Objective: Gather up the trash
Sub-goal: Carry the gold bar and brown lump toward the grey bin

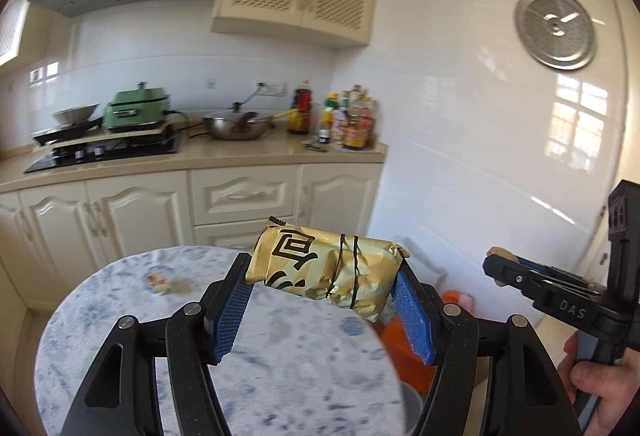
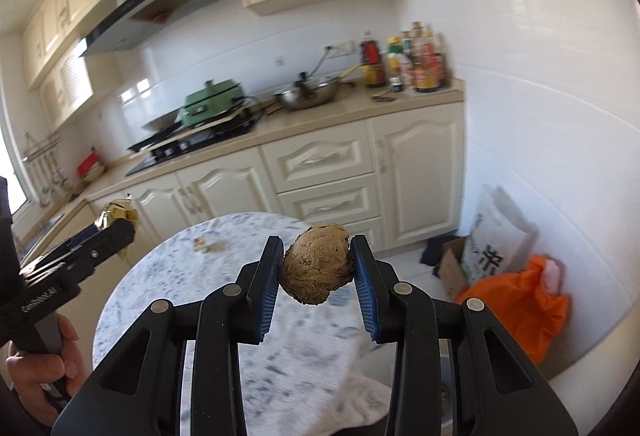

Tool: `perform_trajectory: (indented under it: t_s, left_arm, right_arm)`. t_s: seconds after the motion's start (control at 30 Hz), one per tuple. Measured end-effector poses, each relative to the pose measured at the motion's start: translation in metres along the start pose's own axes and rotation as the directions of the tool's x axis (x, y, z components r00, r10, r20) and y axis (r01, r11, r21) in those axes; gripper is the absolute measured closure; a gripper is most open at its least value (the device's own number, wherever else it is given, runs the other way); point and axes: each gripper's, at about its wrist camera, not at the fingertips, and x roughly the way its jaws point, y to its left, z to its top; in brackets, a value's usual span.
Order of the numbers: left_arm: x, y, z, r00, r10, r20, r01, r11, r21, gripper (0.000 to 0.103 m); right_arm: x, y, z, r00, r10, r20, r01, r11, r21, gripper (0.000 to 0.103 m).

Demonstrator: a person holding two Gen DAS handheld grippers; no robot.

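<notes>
My left gripper (image 1: 324, 272) is shut on a crumpled gold wrapper (image 1: 324, 268) with black lettering, held crosswise between the blue pads above the round marble-patterned table (image 1: 120, 316). My right gripper (image 2: 316, 260) is shut on a brown, rough lump (image 2: 316, 268), also held in the air over the table (image 2: 160, 276). In the left wrist view the right gripper (image 1: 500, 268) shows at the right edge with a hand on its handle. The right wrist view catches the left gripper (image 2: 116, 224) at the left with the gold wrapper (image 2: 118, 212). A small scrap (image 1: 160, 282) lies on the table's far side.
Beyond the table runs a kitchen counter (image 1: 240, 156) with a stove, a green cooker (image 1: 136, 108), a wok (image 1: 236, 126) and bottles (image 1: 352, 120). On the floor to the right sit an orange plastic bag (image 2: 520, 300), a white sack (image 2: 496, 236) and a cardboard box (image 2: 452, 264).
</notes>
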Motion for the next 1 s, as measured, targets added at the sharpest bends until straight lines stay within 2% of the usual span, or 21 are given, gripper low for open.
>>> perform_trajectory:
  t_s: [0.23,0.47,0.7,0.87,1.0]
  left_arm:
    - [0.025,-0.04,0.002,0.992,-0.114,-0.047,0.118,0.99,0.074,0.04]
    - [0.073,-0.094,-0.011,0.961,-0.212,-0.176,0.237,0.961,0.14,0.04]
    - [0.135,-0.15,-0.026,0.919,-0.233,-0.319,0.303,0.934,0.191,0.04]
    - [0.171,-0.172,-0.032,0.892,-0.227,-0.391,0.32,0.928,0.193,0.04]
    - [0.199,-0.202,-0.035,0.879,-0.205,-0.431,0.317,0.925,0.208,0.04]
  right_arm:
    - [-0.019,-0.056,-0.015,0.995,-0.096,-0.008,0.097,0.992,0.075,0.068]
    - [-0.01,-0.119,-0.046,0.981,-0.169,-0.094,0.184,0.966,0.181,0.068]
    - [0.017,-0.169,-0.074,0.966,-0.18,-0.187,0.225,0.94,0.256,0.068]
    - [0.036,-0.192,-0.087,0.957,-0.167,-0.236,0.233,0.929,0.287,0.068]
    - [0.05,-0.204,-0.096,0.951,-0.153,-0.268,0.235,0.921,0.31,0.067]
